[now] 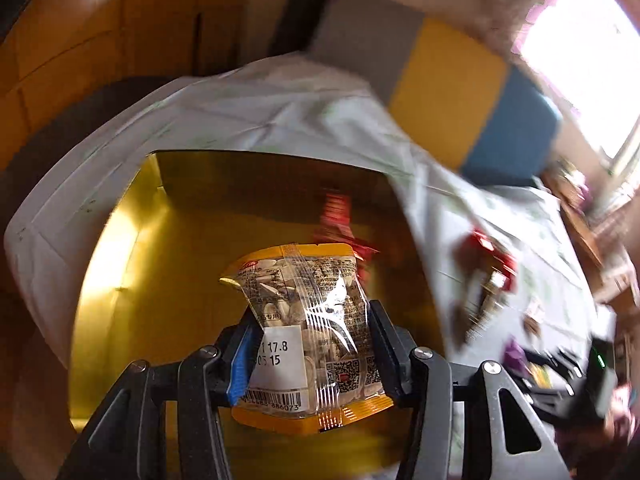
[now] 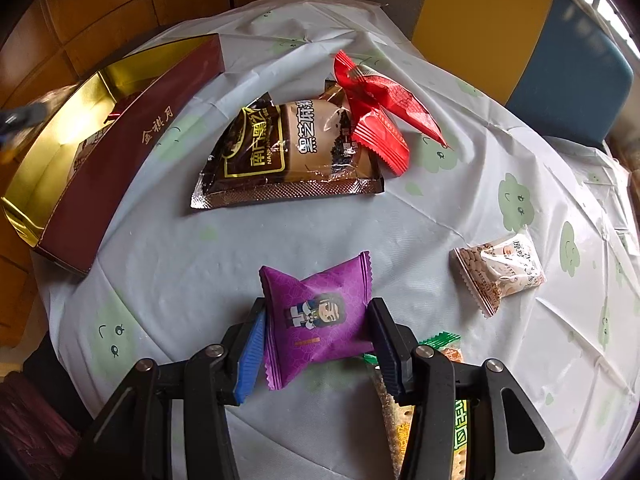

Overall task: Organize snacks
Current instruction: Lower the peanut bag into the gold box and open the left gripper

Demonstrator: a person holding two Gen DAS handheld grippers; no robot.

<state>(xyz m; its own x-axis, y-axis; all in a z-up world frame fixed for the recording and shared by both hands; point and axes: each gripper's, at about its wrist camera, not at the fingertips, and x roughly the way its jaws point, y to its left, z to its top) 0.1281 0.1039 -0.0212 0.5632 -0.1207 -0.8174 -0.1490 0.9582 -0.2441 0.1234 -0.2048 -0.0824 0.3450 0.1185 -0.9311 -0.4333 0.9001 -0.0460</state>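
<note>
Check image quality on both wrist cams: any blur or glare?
Left wrist: motion-smeared background, blown-out window, glare on the gold box; the held seed packet stays sharp. Right wrist: sharp, evenly lit, fisheye bending at the tablecloth edges.

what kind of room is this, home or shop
Probably a home dining area: a round table under a cloud-print tablecloth, colour-block chairs pulled up behind it, a bright window, and snack packets beside a gold-lined box.

Bright window (image 1: 580,64) (glaring) beside a yellow-blue chair (image 2: 520,40)
</note>
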